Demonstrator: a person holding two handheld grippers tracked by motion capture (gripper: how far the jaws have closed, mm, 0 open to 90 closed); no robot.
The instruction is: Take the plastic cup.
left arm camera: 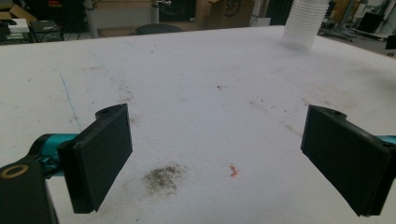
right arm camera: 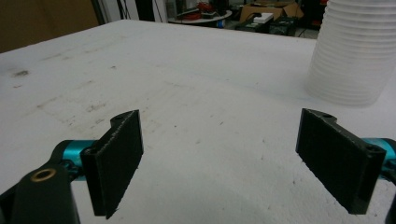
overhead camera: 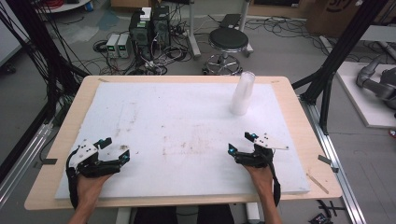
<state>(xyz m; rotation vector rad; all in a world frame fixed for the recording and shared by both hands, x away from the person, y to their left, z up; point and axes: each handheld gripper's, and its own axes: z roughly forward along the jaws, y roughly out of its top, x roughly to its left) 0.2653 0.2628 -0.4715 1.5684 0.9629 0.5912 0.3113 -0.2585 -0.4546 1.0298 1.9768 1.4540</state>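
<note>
High view: each hand-held gripper, left (overhead camera: pixel 112 149) and right (overhead camera: pixel 241 142), gapes empty; cup stack (overhead camera: pixel 243 93) well apart.

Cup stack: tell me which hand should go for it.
Right. The right tool sits open, nearer the cup stack, which stands just ahead of it; the left tool is across the table.

The stack of cups (right arm camera: pixel 356 51) is cut off by the top and right edges of the right gripper view, and its top is cut off in the left gripper view (left arm camera: pixel 306 21). How many cups are nested cannot be told. The person's forearms are cut off at the bottom of the high view.
</note>
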